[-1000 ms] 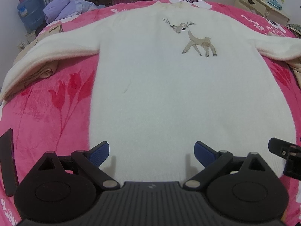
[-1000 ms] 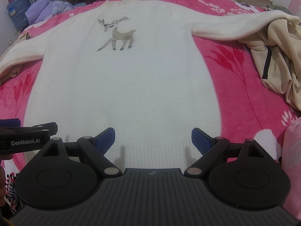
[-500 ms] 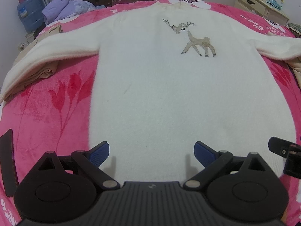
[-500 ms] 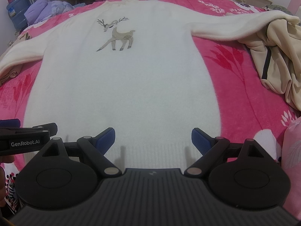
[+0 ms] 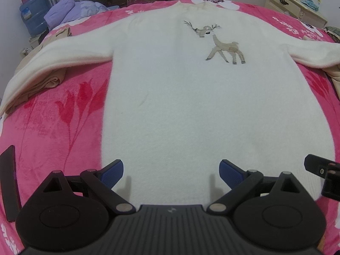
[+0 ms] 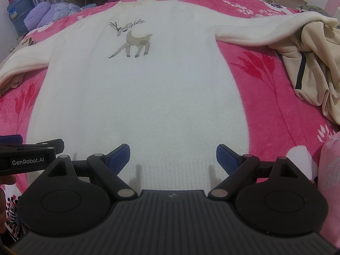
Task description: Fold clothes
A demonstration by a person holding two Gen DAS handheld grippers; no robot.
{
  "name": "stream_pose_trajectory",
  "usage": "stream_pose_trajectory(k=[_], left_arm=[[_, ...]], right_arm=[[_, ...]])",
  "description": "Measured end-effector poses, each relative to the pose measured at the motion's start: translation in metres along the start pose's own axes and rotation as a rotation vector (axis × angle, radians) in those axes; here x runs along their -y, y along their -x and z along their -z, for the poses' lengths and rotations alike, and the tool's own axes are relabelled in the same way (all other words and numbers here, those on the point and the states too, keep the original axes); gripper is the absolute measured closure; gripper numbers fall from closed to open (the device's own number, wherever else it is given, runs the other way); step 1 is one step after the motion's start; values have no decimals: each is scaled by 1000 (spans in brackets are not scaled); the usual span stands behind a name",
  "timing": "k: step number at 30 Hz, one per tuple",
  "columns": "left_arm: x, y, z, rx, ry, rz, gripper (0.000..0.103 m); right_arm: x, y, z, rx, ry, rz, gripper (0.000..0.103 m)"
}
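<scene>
Sweater, fuzzy white knit with a stitched deer, fills the middle of both frames, flat on a plush pink blanket. Left gripper and right gripper both gape wide over its ribbed hem, empty.

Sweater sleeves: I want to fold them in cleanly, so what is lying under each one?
Beige clothing lies under both sleeves of the sweater: a folded piece on the left and a crumpled jacket on the right. How far either reaches under the sleeve is covered.
</scene>
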State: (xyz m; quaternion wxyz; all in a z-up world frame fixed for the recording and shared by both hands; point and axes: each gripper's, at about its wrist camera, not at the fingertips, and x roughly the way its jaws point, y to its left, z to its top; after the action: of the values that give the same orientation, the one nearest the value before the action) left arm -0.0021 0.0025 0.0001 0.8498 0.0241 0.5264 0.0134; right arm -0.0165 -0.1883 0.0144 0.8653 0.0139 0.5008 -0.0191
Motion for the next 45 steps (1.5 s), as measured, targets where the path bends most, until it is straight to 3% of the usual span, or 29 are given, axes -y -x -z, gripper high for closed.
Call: stream_pose_trajectory(k=[26, 33, 40, 45], left_arm=[[-4, -3, -3, -5, 2, -11, 5], [-9, -13, -12, -21, 8, -1, 5], [-22, -28, -32, -17, 38, 68, 6], [-57, -35, -56, 29, 149, 79, 6]], right_arm=[[2, 0, 1, 14, -11, 11, 14], [6, 2, -5, 56, -32, 18, 14], [-14, -9, -31, 104, 91, -24, 14], [-40, -24, -73, 175, 217, -80, 14]])
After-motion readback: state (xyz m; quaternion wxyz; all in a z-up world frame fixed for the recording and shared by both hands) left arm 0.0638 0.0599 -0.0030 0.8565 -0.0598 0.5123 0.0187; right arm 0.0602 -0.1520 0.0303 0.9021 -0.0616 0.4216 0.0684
